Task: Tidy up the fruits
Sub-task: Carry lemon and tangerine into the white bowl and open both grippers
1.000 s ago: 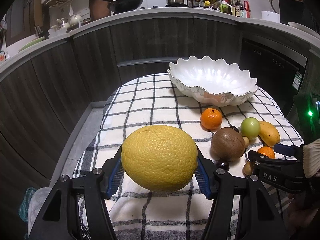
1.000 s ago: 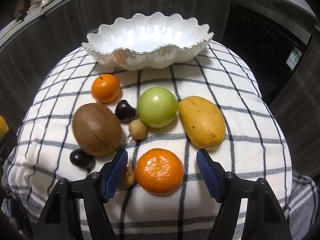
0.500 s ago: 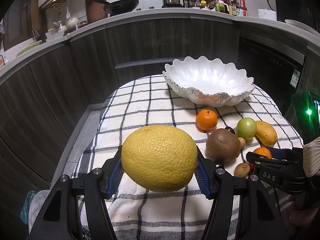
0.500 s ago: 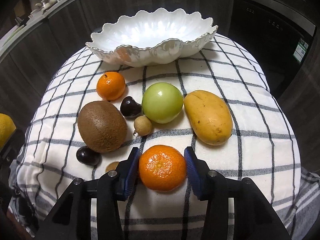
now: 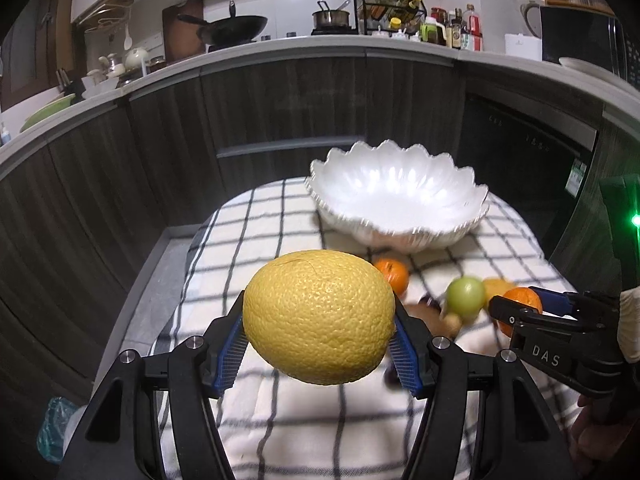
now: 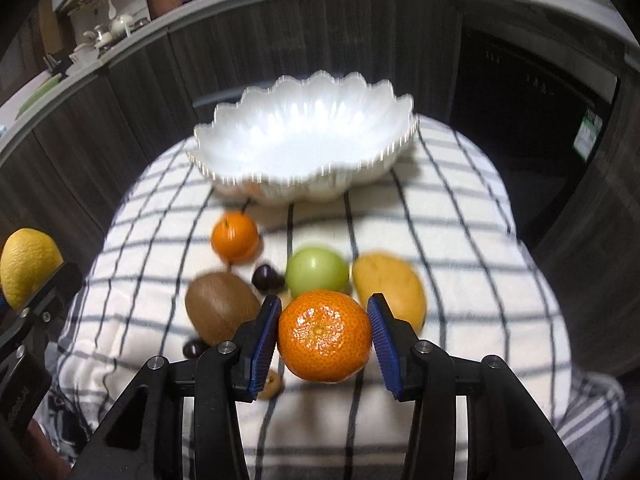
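Note:
My left gripper [image 5: 319, 350] is shut on a large yellow grapefruit [image 5: 319, 316] and holds it above the checked cloth. My right gripper [image 6: 325, 338] is shut on a tangerine [image 6: 325, 336] and holds it lifted above the other fruit; it also shows at the right of the left wrist view [image 5: 520, 304]. An empty white scalloped bowl [image 6: 304, 148] stands at the far side of the table. On the cloth lie a second tangerine [image 6: 235, 237], a kiwi [image 6: 220, 306], a green apple [image 6: 317, 272], a mango [image 6: 390, 290] and small dark and brown fruits.
The table wears a checked cloth [image 6: 460, 240] and drops off at its rounded edges. Dark wooden cabinets [image 5: 280, 112] curve round behind it, with a cluttered counter [image 5: 320, 40] above. The left gripper with the grapefruit [image 6: 24, 264] shows at the left edge of the right wrist view.
My right gripper closed on the tangerine and lifted it off the cloth. My left gripper rose with the grapefruit and moved nearer the bowl.

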A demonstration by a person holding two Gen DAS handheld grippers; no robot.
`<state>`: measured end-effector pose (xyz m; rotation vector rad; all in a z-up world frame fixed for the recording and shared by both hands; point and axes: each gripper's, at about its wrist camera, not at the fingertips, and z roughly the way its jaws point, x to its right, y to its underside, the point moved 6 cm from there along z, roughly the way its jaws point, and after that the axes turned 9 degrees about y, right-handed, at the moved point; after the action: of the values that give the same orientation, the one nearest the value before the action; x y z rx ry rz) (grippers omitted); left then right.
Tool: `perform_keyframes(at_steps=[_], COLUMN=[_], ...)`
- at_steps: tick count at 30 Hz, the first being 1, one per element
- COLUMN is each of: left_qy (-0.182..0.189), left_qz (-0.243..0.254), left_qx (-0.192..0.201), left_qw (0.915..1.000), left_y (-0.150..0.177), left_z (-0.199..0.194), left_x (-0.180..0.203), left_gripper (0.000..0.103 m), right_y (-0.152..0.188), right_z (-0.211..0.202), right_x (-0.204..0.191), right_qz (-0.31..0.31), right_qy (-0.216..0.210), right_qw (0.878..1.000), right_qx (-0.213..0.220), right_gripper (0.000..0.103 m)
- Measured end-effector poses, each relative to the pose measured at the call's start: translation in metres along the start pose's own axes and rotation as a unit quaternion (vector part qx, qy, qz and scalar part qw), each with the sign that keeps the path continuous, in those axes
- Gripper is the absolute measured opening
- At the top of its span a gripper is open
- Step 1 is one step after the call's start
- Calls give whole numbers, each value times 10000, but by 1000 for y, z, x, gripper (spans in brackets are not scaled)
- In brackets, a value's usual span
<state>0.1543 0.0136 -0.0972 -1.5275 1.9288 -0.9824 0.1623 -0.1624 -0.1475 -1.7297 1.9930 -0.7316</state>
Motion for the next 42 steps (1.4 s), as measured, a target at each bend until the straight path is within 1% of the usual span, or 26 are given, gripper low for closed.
perform_keyframes(at_steps=[4, 9, 12, 18, 23, 28, 37, 40, 42], left_qy=[192, 469, 615, 898, 1085, 1156, 1113, 1071, 1035], left_qz=[27, 79, 116, 179, 195, 221, 221, 270, 295], left_qx=[150, 146, 58, -89, -381, -632, -979, -933, -886], left_qw=[9997, 9988, 9980, 9958, 9932, 9910, 9887, 9895, 9902], left_y=[-28, -63, -82, -108, -113, -108, -93, -92, -94], left_z=[9, 36, 60, 105, 143, 167, 188, 187, 184], left_x=[6, 10, 13, 21, 26, 29, 24, 24, 22], left_gripper=[62, 62, 62, 62, 62, 62, 63, 63, 64], right_y=[-38, -83, -104, -139, -149, -146, -140, -138, -137], right_z=[-5, 1, 13, 43, 69, 87, 105, 107, 106], right_x=[5, 13, 17, 22, 23, 21, 16, 14, 15], right_qz=[-56, -120, -147, -134, -161, -228, -289, -348, -364], right_qy=[20, -1, -51, -48, -52, -41, -58, -43, 27], right_qw=[9993, 9978, 9975, 9979, 9989, 9994, 9995, 9994, 9993], right_qx=[369, 658, 689, 627, 427, 274, 99, 75, 87], right_gripper=[46, 46, 46, 46, 46, 46, 46, 47, 49])
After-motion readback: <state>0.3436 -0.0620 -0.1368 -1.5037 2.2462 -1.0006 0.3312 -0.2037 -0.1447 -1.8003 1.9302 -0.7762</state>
